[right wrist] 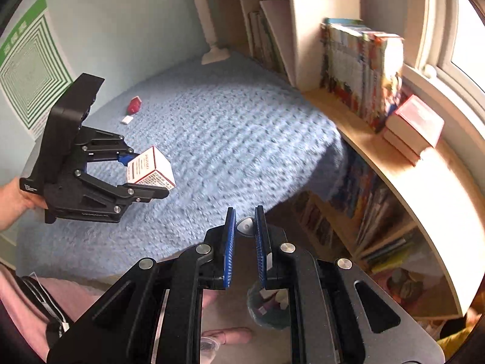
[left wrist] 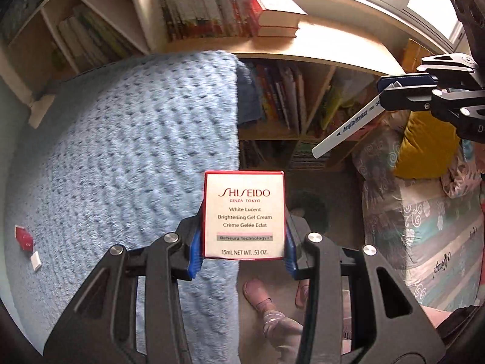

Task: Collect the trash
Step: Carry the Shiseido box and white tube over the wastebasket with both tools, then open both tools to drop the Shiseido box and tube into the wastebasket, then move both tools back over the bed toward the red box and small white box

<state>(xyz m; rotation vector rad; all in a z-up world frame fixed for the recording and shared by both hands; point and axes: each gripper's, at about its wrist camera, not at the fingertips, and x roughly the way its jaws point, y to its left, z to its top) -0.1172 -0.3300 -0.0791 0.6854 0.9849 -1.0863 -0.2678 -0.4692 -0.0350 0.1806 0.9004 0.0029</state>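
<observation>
Clamping a white-and-red Shiseido cream box [left wrist: 245, 216] between its blue pads, the left gripper [left wrist: 242, 242] is holding it in the air above the edge of a blue knitted blanket [left wrist: 127, 151]. To its right, the right gripper [right wrist: 245, 242] is pinching a white acrylic marker [left wrist: 348, 127] that is angling down toward the floor. Farther back on the blanket, a small red item [right wrist: 134, 105] and a white scrap [right wrist: 126, 119] are lying just beside each other near the wall. Books are filling the wooden shelves [left wrist: 333, 54] along the window.
</observation>
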